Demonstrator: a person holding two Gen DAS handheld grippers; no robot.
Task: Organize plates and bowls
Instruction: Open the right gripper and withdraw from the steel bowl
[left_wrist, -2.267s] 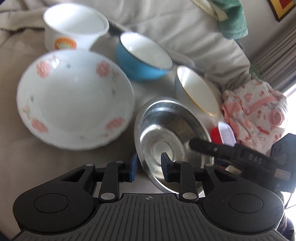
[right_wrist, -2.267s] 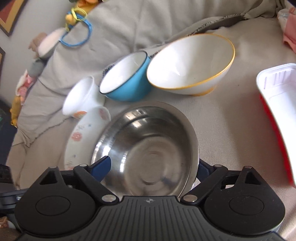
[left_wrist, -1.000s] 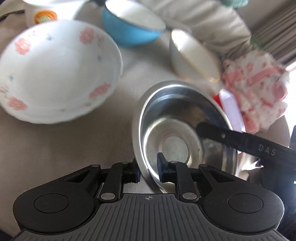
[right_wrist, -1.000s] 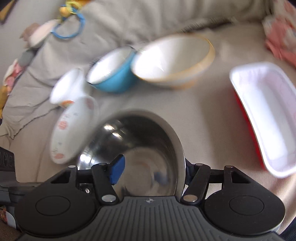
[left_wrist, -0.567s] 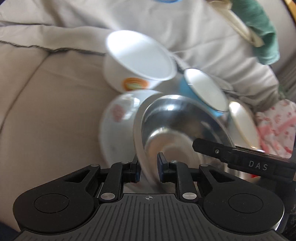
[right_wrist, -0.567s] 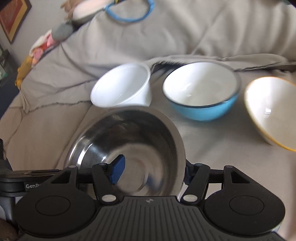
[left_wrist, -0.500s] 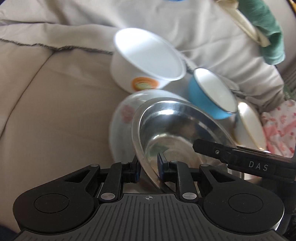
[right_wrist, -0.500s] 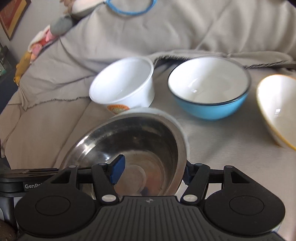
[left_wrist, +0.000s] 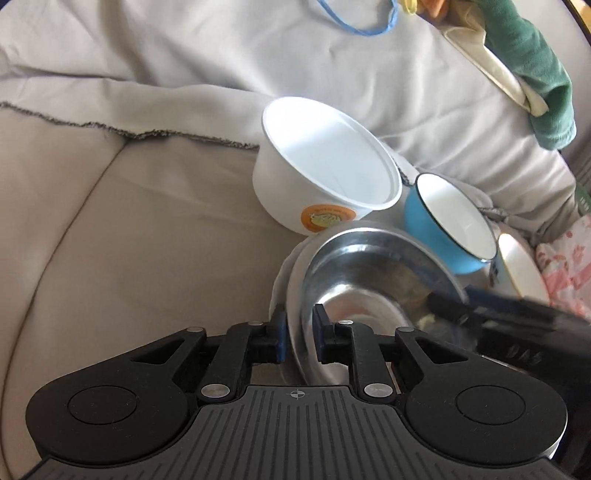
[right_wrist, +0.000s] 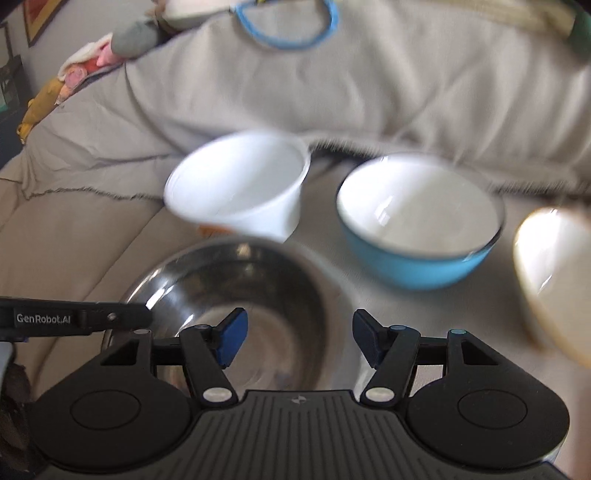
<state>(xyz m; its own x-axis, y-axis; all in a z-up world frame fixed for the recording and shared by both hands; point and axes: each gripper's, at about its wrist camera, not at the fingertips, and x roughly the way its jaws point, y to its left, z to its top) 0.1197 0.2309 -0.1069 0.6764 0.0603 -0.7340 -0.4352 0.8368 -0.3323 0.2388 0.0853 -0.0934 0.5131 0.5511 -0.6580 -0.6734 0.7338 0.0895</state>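
Observation:
A steel bowl (left_wrist: 373, 273) rests inside the flowered white plate (left_wrist: 284, 291), of which only a thin rim shows. My left gripper (left_wrist: 298, 332) straddles the steel bowl's near rim, its jaws slightly apart. My right gripper (right_wrist: 297, 338) is open and hovers over the steel bowl (right_wrist: 243, 295), holding nothing. Behind stand a white tub (left_wrist: 325, 177) with an orange label, a blue bowl (left_wrist: 450, 229) and a yellow-rimmed white bowl (left_wrist: 521, 269). They also show in the right wrist view as the white tub (right_wrist: 240, 192), the blue bowl (right_wrist: 417, 225) and the yellow-rimmed bowl (right_wrist: 554, 273).
All sits on a beige sofa seat (left_wrist: 129, 236) covered by a grey sheet (left_wrist: 221, 55). A blue ring (right_wrist: 288, 26) and a green cloth (left_wrist: 532, 62) lie on the backrest. Pink patterned fabric (left_wrist: 565, 273) lies at the right.
Both grippers carried the steel bowl left and set it into the flowered plate. My right gripper has let go of the rim and pulled back. My left gripper's jaws have loosened.

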